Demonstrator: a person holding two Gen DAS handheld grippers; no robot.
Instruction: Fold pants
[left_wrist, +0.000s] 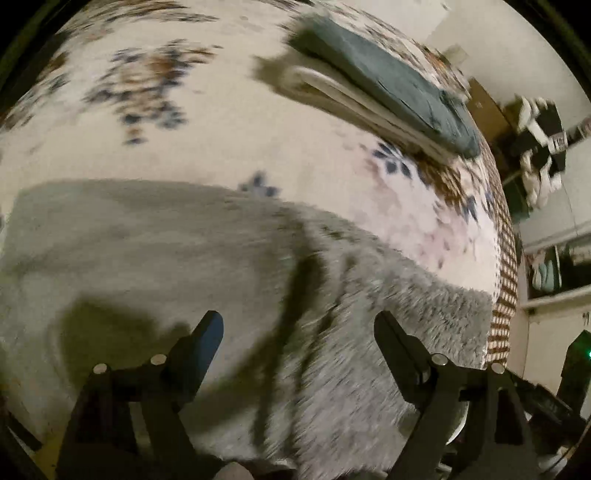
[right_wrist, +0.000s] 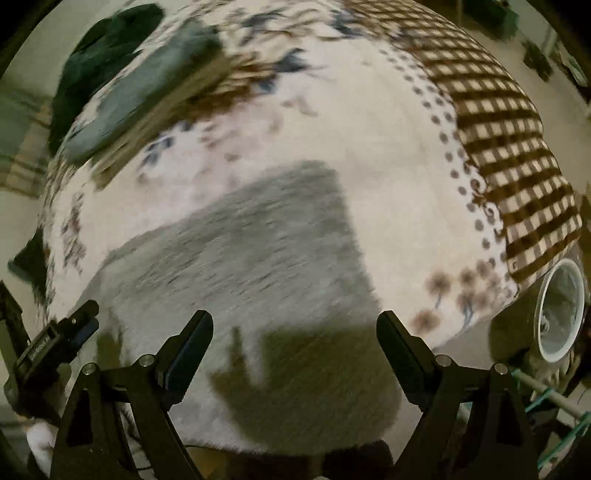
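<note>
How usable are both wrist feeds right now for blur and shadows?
Left wrist: motion blur smears the grey fleece pants and the folded stack; dark shadows fall by the open jaws. Right wrist: the pants are streaked too, gripper shadow across their near edge; strong fisheye bending in both.

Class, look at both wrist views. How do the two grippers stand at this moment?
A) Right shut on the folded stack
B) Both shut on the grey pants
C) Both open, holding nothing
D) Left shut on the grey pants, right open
C: the left gripper and right gripper each show a wide gap between the fingers, above the fuzzy grey pants, gripping nothing.
</note>
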